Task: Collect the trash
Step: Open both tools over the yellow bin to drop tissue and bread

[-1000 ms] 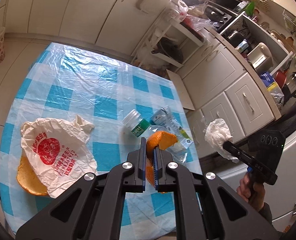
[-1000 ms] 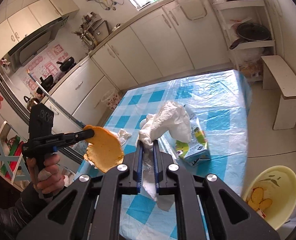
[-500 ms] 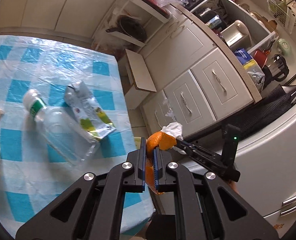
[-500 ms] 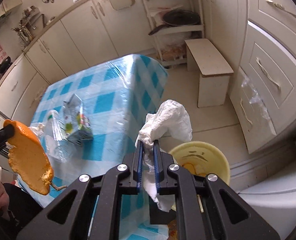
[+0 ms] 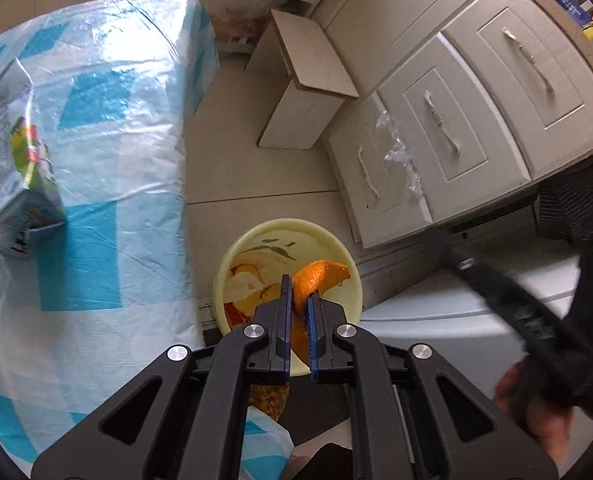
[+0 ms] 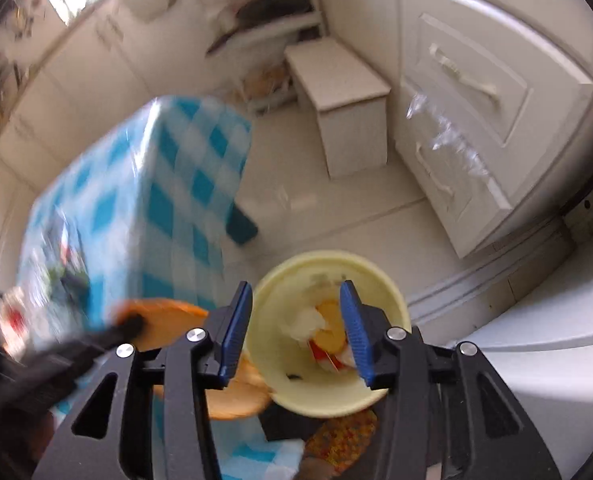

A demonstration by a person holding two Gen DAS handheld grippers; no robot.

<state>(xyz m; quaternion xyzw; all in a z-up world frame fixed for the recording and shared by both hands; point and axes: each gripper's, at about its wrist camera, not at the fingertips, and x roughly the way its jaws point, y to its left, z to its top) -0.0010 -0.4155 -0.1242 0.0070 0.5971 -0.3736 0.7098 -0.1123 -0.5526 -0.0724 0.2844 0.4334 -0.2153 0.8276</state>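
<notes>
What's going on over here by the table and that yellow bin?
A person is clearing trash off the checked table with a tool in each hand. The left tool is shut on a piece of orange peel and hangs over the yellow bin on the floor. The right tool is over the same bin with its jaws opening and nothing between them; white tissue lies in the bin. A carton is on the table.
</notes>
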